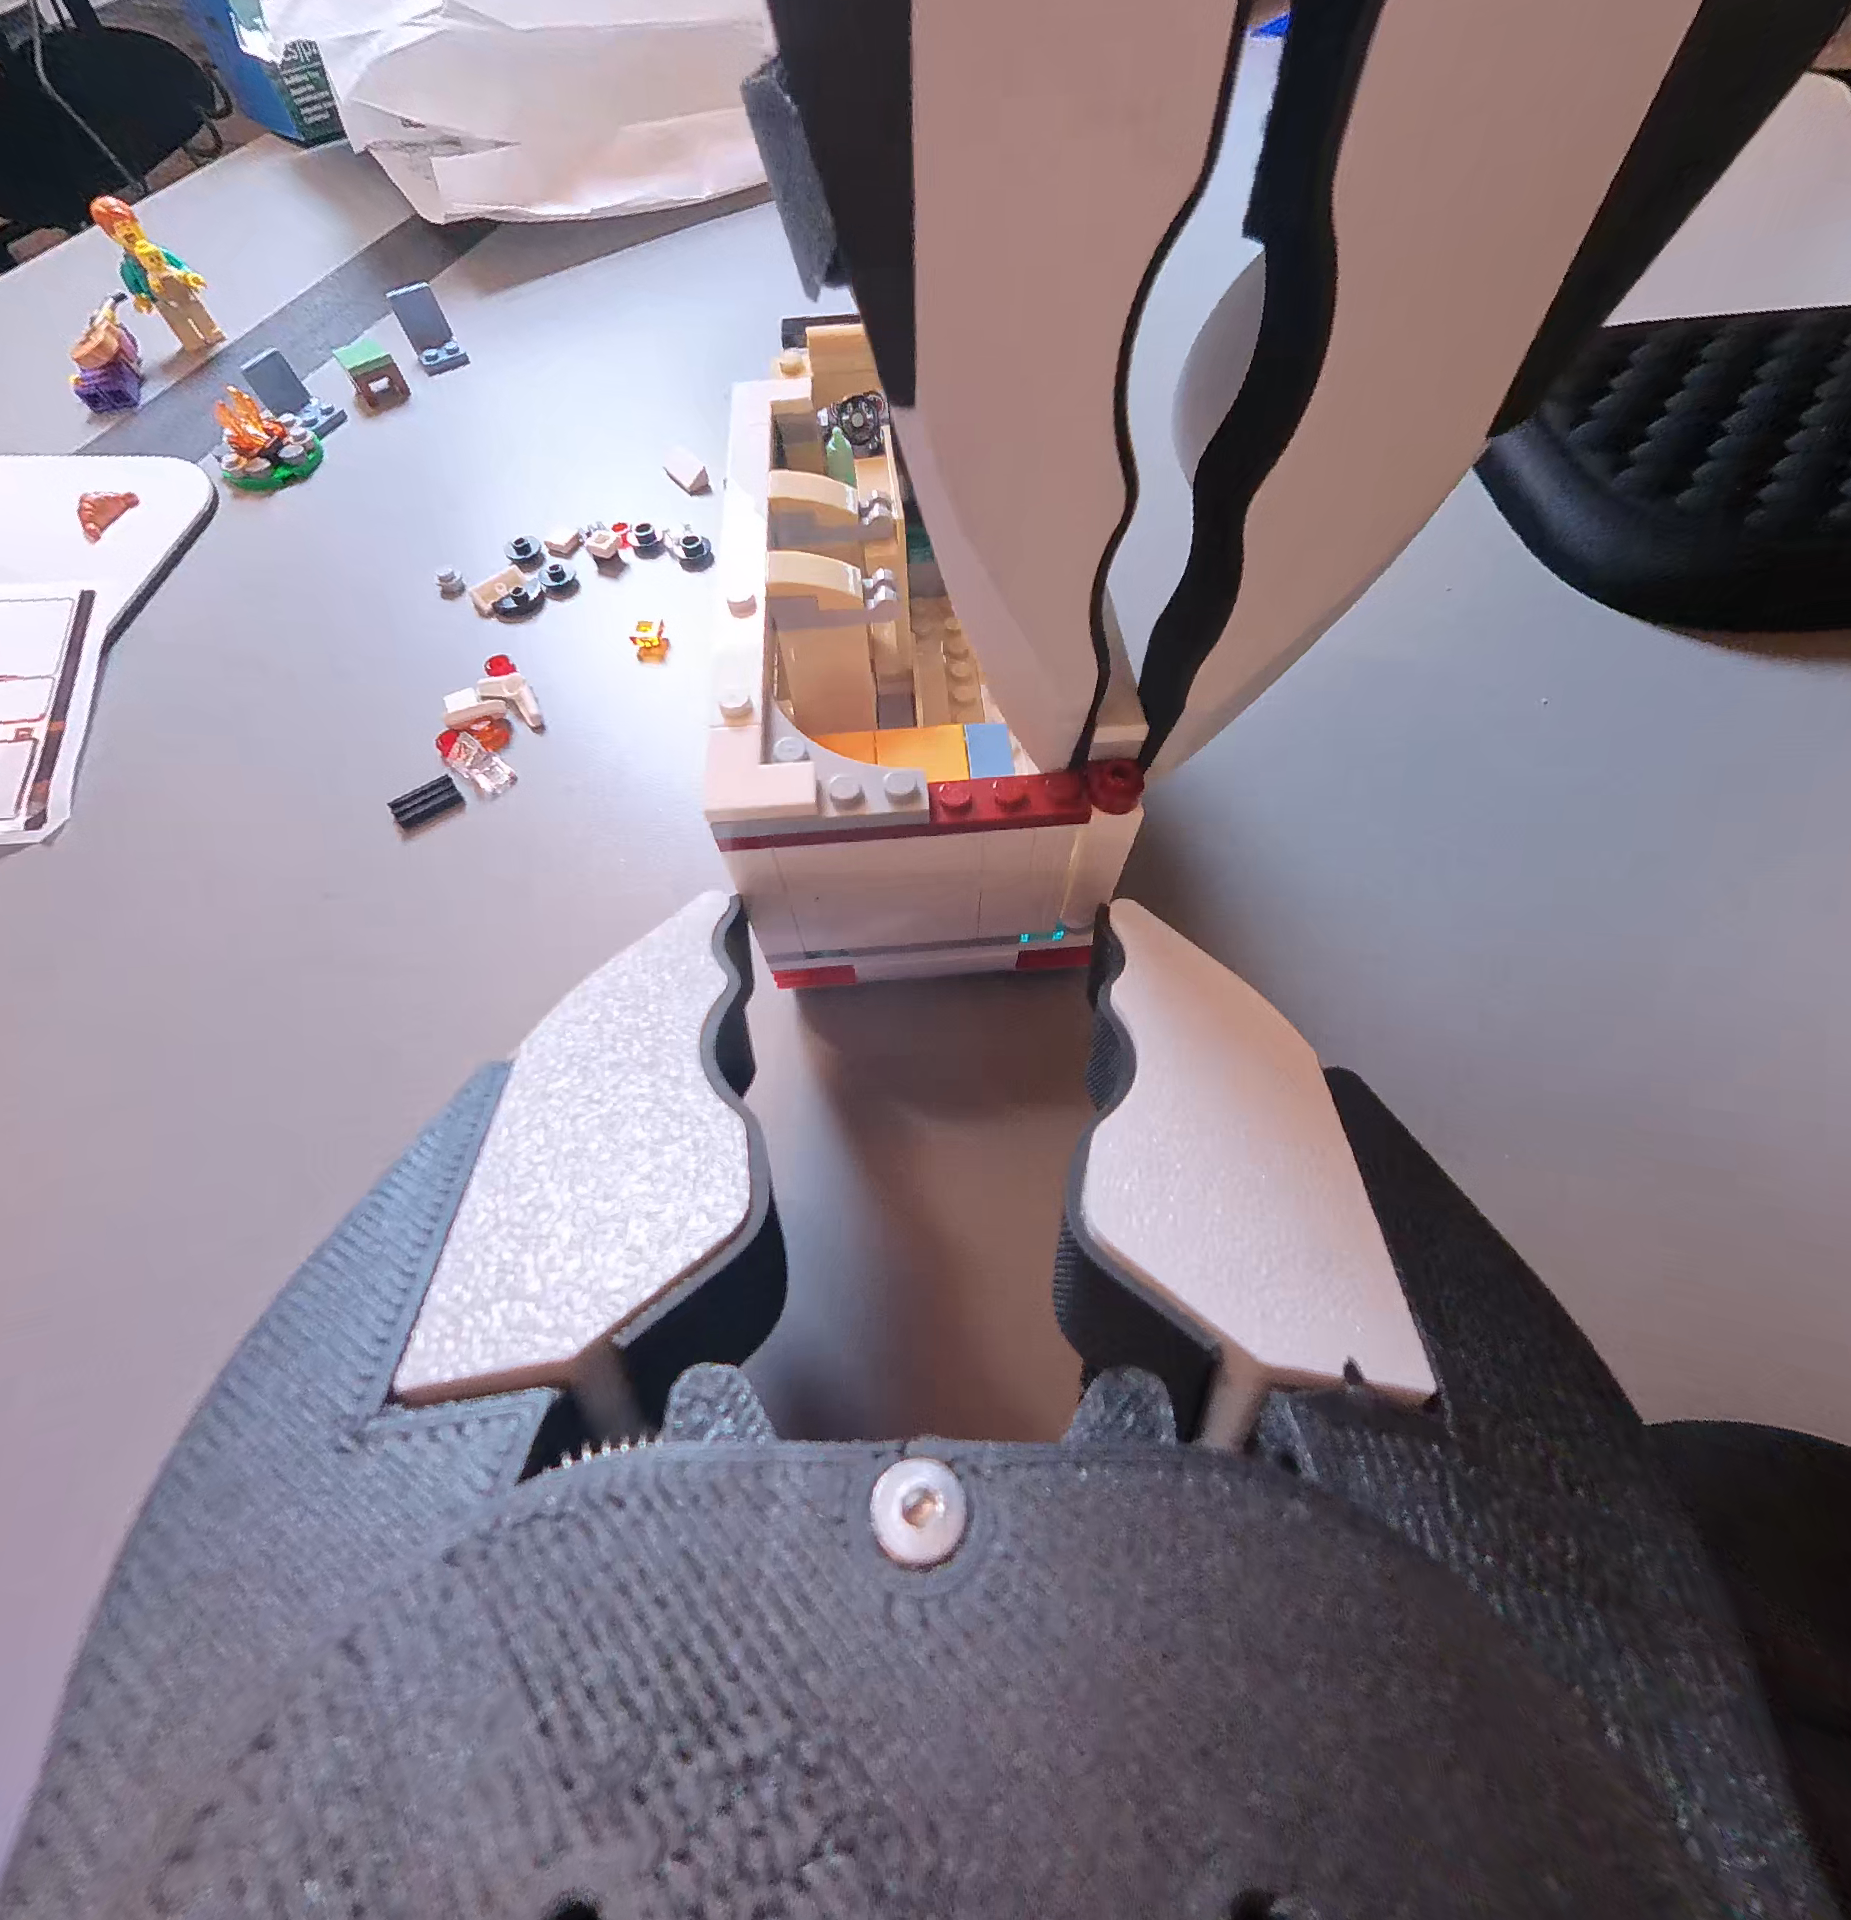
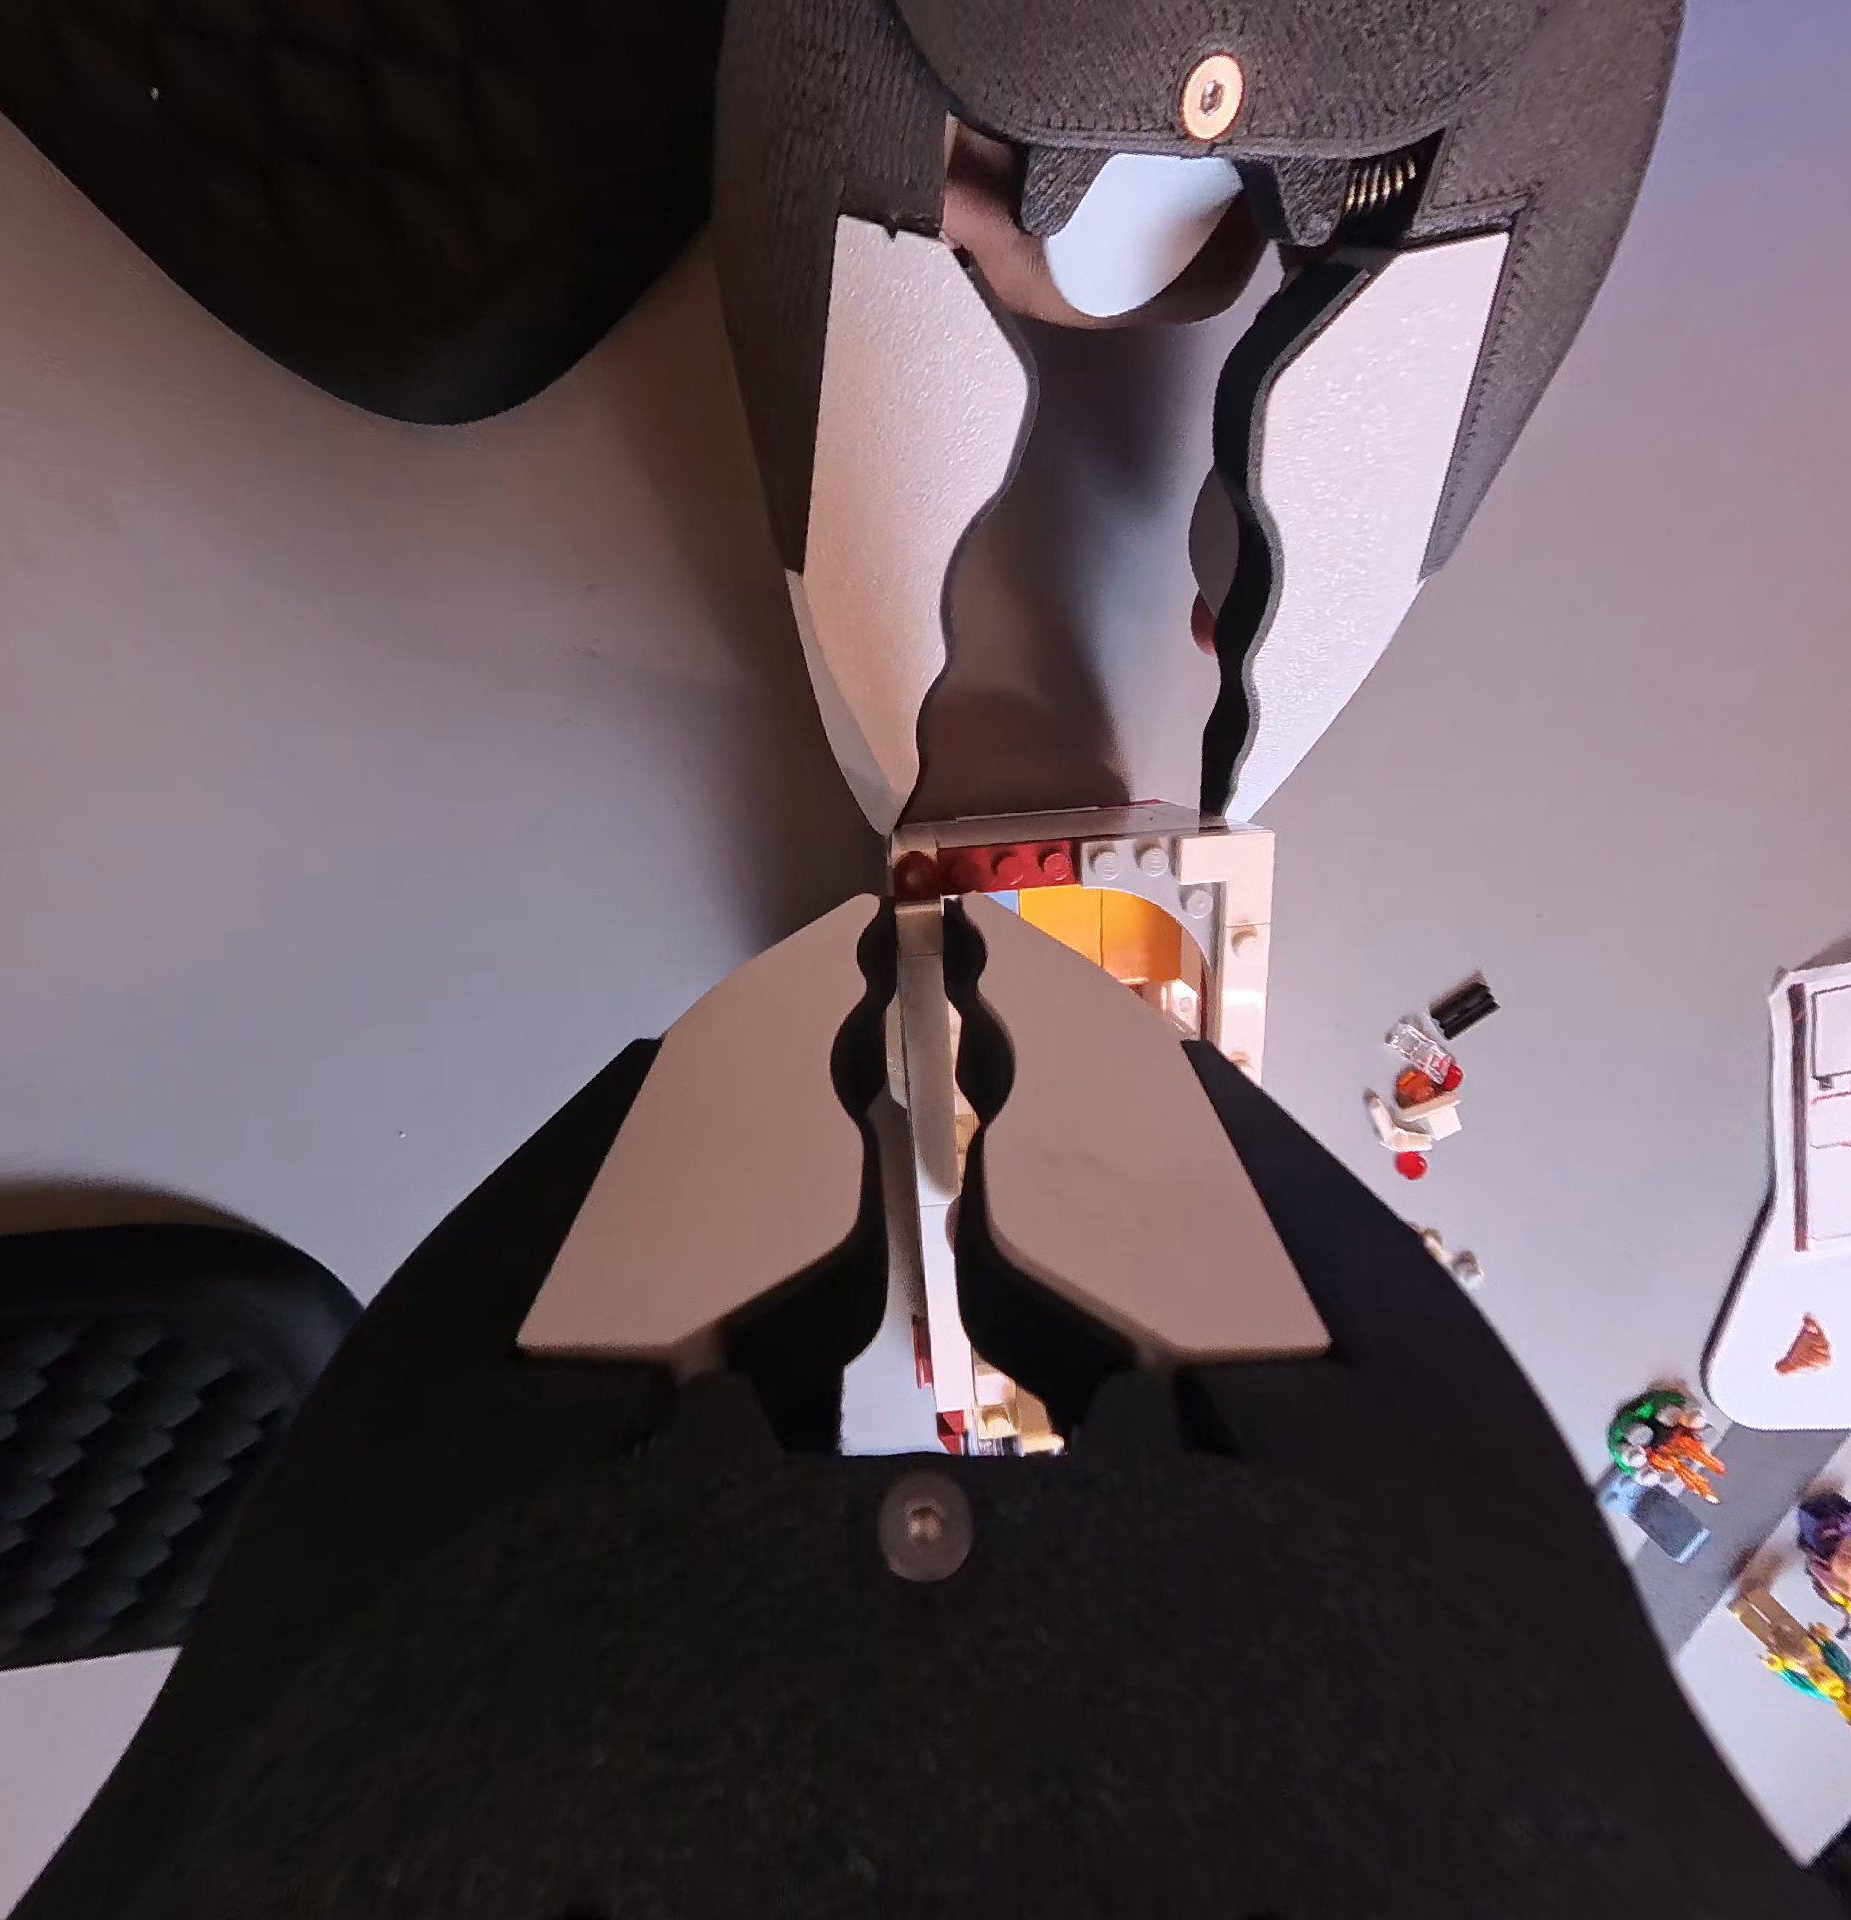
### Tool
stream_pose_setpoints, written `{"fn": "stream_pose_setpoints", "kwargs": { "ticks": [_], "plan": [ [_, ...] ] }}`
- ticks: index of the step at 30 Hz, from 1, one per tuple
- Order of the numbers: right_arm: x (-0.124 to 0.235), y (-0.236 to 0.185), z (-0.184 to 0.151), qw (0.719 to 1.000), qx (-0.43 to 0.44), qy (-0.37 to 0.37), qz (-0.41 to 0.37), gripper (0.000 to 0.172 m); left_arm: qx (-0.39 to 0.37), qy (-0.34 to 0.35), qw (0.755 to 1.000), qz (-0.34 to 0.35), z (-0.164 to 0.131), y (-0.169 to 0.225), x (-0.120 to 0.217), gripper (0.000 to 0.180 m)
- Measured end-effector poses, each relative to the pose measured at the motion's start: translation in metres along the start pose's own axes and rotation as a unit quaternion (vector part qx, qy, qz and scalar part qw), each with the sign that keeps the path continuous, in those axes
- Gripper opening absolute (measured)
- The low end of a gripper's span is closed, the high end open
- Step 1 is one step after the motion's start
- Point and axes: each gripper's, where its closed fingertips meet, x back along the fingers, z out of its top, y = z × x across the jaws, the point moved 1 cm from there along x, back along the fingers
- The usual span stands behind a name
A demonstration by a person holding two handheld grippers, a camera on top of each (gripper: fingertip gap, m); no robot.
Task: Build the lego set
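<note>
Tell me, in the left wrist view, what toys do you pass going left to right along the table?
Purple figure → minifigure with orange hair → toy campfire → small orange clear piece → white brick model → small round dark red piece.

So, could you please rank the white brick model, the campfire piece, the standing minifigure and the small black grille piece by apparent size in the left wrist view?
1. White brick model, nearest the camera.
2. Standing minifigure.
3. Campfire piece, close to the minifigure, so unsure.
4. Black grille piece.

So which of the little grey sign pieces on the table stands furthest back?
The grey sign piece to the right of the green-topped brown block. The other grey sign piece stands closer, next to the campfire.
</note>
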Motion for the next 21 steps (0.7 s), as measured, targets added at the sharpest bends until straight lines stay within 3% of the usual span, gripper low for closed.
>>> {"fn": "stream_pose_setpoints", "kwargs": {
  "ticks": [9, 14, 17, 21],
  "plan": [
    [-0.0013, -0.0004, -0.0003, 1.000, -0.002, -0.010, 0.024, 0.008, -0.001, -0.001, 1.000, 0.004, -0.0002, 0.0004, -0.0004, 0.064],
    [-0.0016, 0.0010, -0.0016, 1.000, 0.017, -0.007, -0.013, 0.011, 0.000, 0.001, 1.000, 0.005, 0.0004, 0.0001, 0.0001, 0.063],
    [-0.0035, 0.0014, -0.0058, 0.998, 0.035, -0.016, -0.042, 0.018, 0.002, 0.005, 1.000, 0.016, 0.0010, -0.0026, 0.0011, 0.049],
    [-0.0032, 0.0027, -0.0044, 0.994, 0.057, -0.003, -0.090, 0.018, -0.005, 0.003, 1.000, 0.009, 0.0006, 0.0002, 0.0009, 0.060]
  ]
}}
